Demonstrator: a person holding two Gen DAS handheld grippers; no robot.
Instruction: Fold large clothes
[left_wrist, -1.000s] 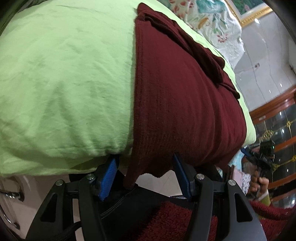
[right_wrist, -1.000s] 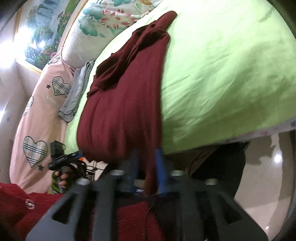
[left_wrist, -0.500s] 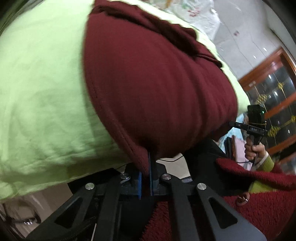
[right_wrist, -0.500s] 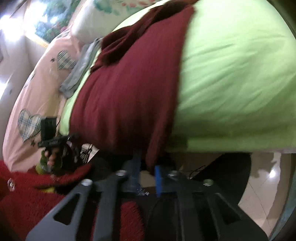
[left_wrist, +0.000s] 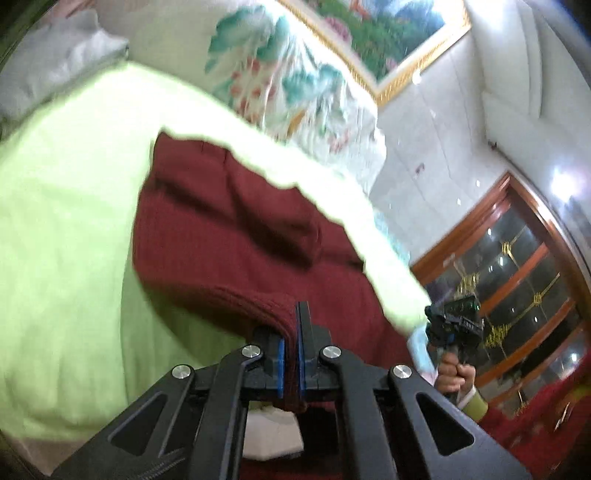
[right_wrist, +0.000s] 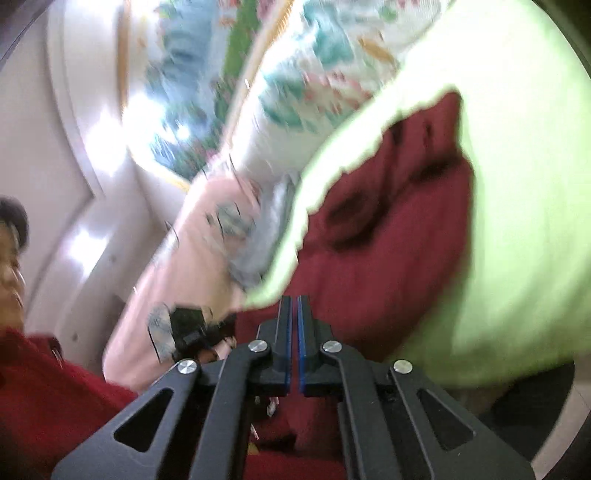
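Left wrist view shows the left gripper (left_wrist: 291, 354) with its blue-padded fingers pressed together on the ribbed hem of a dark red knitted garment (left_wrist: 229, 229). That hem corner is lifted, while the rest of the garment lies across a bed covered in a pale green sheet (left_wrist: 66, 221), near the bed's front edge. To the right, a hand holds the other gripper beside a wooden glass-fronted cabinet (left_wrist: 517, 280). Right wrist view is blurred; the right gripper (right_wrist: 294, 347) has its fingers nearly touching, and red cloth appears between and below them, so it seems to pinch the opposite hem corner, though blur leaves this uncertain. A floral pillow (right_wrist: 317, 74) sits at the bed's head. Judging from this, uneven lifting could skew the fold, and a thin pinch could let the heavy knit slip free.
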